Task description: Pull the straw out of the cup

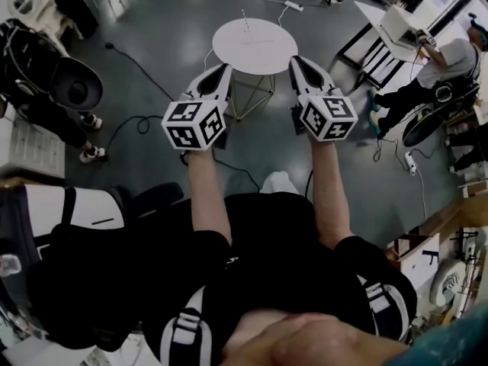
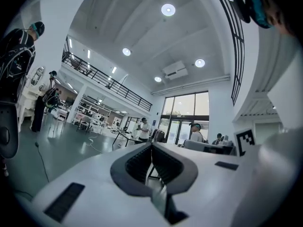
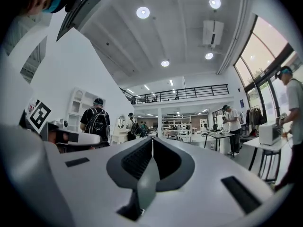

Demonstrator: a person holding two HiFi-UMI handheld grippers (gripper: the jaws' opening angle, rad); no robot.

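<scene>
The person's bare forearms reach forward, each holding a gripper. The left gripper (image 1: 226,69) has its jaws pressed together on nothing, and the right gripper (image 1: 293,59) is the same, jaws meeting with nothing between. The only print in view is the black-and-white square patterns on the left cube (image 1: 194,123) and the right cube (image 1: 329,117). Just beyond the jaw tips stands a round white table (image 1: 255,52) on a grey floor. A thin pale thing (image 1: 245,23) rises from its far part, too small to tell whether it is the straw or cup. Farther right, a person (image 1: 450,58) bends at a desk (image 1: 385,23).
</scene>
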